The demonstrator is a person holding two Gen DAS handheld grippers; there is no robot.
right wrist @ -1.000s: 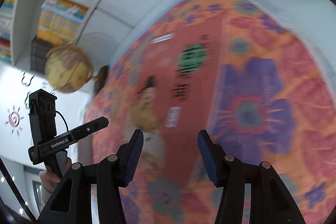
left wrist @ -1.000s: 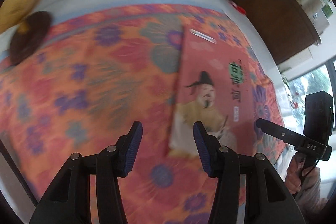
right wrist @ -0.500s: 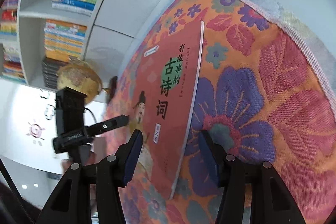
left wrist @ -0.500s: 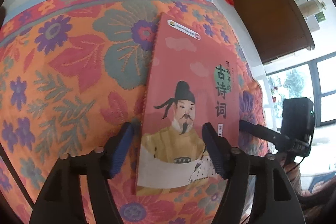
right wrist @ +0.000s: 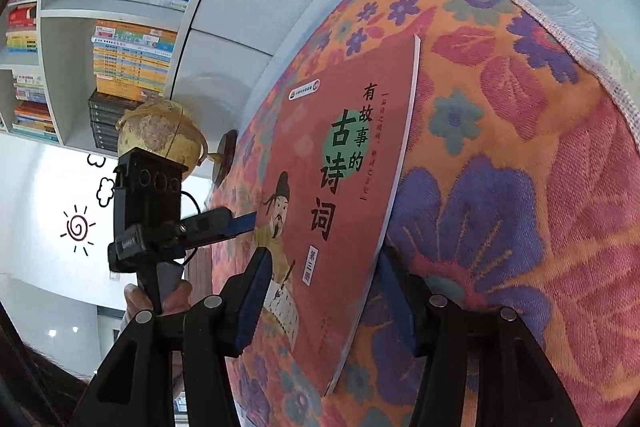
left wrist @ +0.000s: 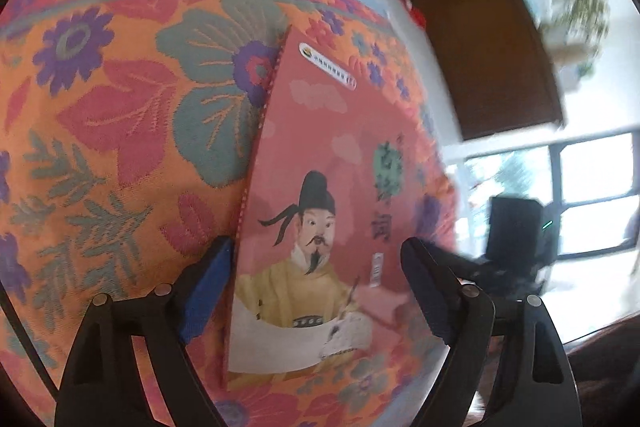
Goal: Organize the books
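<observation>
Straddling the near end of the book [left wrist: 320,187], the left gripper [left wrist: 316,291] has its blue-padded jaws spread wide, and they have just been opening; the red cover lies between them, the left pad just beside the spine edge and the right pad out near the far side of the cover, neither one pressing on it. Over on the other side, the right gripper [right wrist: 320,295] stands with its jaws partly apart, the left finger hanging over the cover's painted figure in yellow robes and the right finger just outside the book's page edge, so that edge sits between them; whether either pad touches the book I cannot tell, but no squeeze shows. The book lies flat and face up on the flowered cloth [right wrist: 520,187], an orange weave with big purple and red blossoms, running away from both pairs of jaws with its title characters towards the far end. From the right wrist view the left gripper [right wrist: 224,223] shows off to the left of the book, its finger reaching in over the cover's left edge, a hand [right wrist: 160,301] gripping its handle below. Beyond it stands a globe [right wrist: 160,135] at the cloth's far left edge, and behind that white shelves [right wrist: 72,27] packed with stacked books. From the left wrist view, a dark wooden cabinet [left wrist: 488,59] and a bright window [left wrist: 592,195] lie off to the right, blurred.
</observation>
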